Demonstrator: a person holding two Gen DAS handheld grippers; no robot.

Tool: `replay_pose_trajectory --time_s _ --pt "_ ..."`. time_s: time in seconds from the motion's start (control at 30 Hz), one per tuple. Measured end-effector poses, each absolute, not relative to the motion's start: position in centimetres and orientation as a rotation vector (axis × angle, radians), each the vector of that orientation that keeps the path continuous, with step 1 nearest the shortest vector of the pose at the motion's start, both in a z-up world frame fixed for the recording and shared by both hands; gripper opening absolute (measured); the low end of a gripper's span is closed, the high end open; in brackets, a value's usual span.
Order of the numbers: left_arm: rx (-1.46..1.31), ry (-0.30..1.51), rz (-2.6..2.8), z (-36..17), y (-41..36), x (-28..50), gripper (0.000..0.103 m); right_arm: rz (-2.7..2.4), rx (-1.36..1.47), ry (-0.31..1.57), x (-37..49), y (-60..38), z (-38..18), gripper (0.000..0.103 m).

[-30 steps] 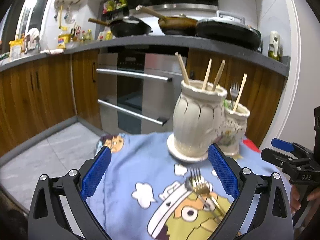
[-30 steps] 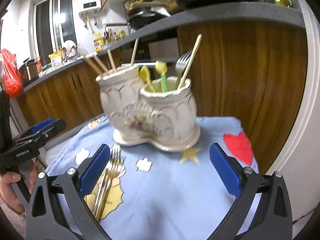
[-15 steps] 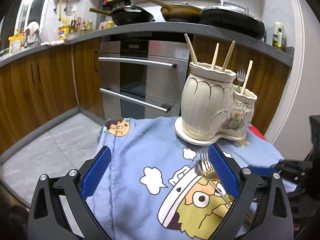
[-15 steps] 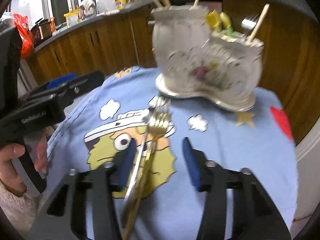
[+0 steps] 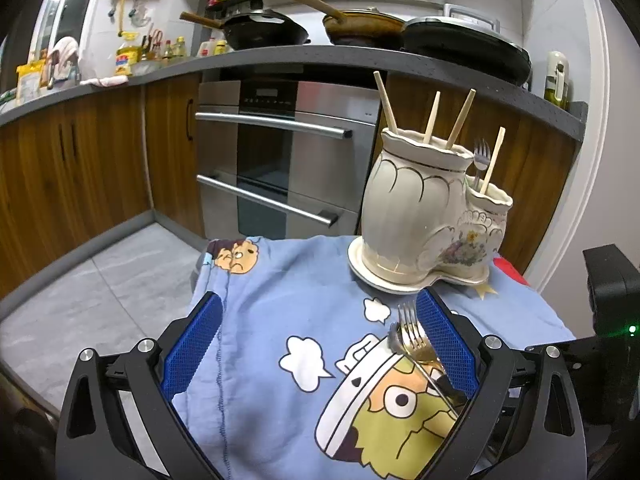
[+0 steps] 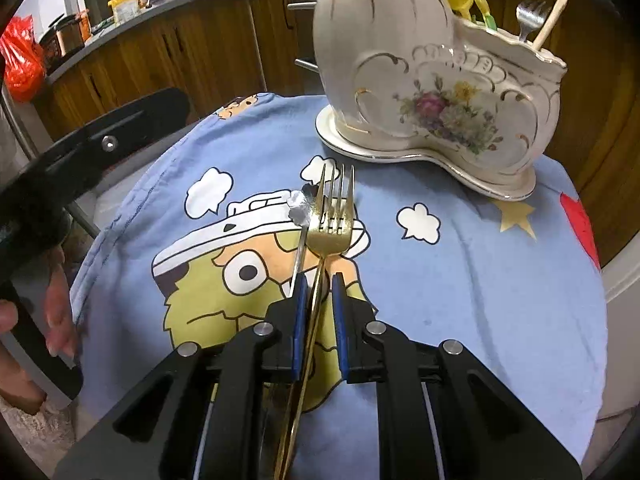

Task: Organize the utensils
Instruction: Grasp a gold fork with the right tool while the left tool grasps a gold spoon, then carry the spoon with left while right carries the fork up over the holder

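My right gripper [image 6: 318, 304] has its jaws nearly together around the gold metal fork [image 6: 330, 220] mid-surface; the silver utensil [image 6: 299, 216] touching it may snag. Left gripper [image 5: 316, 344] jaws apart, empty.

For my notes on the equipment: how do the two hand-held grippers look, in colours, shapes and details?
Both look alike. The left hand-held gripper has a black angular frame, silver round bolts and blue textured pads on its fingers. The right hand-held gripper has the same black frame, silver bolts and blue pads. No sleeves show.
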State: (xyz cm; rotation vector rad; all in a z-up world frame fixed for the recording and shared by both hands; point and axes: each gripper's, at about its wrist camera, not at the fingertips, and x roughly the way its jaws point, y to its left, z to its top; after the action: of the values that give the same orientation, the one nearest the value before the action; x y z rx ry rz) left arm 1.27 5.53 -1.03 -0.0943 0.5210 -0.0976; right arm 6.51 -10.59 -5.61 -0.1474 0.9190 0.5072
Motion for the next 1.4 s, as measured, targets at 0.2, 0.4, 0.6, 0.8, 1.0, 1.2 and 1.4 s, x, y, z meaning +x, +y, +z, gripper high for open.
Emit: replay_pose_trajectory --time_s 0.2,0.4,0.6,0.8,1.0,1.2,1.4 --pt "-0.090 0.534 -0.099 -1.2 5.4 1.5 0.096 0.513 -0.151 0.904 6.3 -10.5 -5.8 0.008" --pt "-0.076 0.559 -0.111 -1.6 5.1 1.8 0.096 0.525 -0.095 0.865 5.4 -12.4 -5.0 0.005" --pt "-0.044 0.613 -0.159 -2.1 3.5 1.9 0.096 0.543 -0.007 0.784 4.9 -15.9 -3.8 0.005" --pt "0.051 0.681 -0.195 -3.4 0.1 1.1 0.095 0.616 0.065 0.647 3.6 -19.3 -2.1 0.005" --pt "0.099 0.768 -0.195 -4.7 -2.6 0.7 0.088 0.656 0.127 0.572 3.0 -21.8 -1.0 0.005" --pt "0.125 0.871 -0.198 -5.9 -4.9 1.6 0.049 0.670 0.153 0.464 2.2 -23.5 -0.1 0.005" --pt "0.123 0.919 -0.163 -5.8 -5.3 2.5 0.031 0.678 0.130 0.356 0.6 -24.4 1.0 0.005"
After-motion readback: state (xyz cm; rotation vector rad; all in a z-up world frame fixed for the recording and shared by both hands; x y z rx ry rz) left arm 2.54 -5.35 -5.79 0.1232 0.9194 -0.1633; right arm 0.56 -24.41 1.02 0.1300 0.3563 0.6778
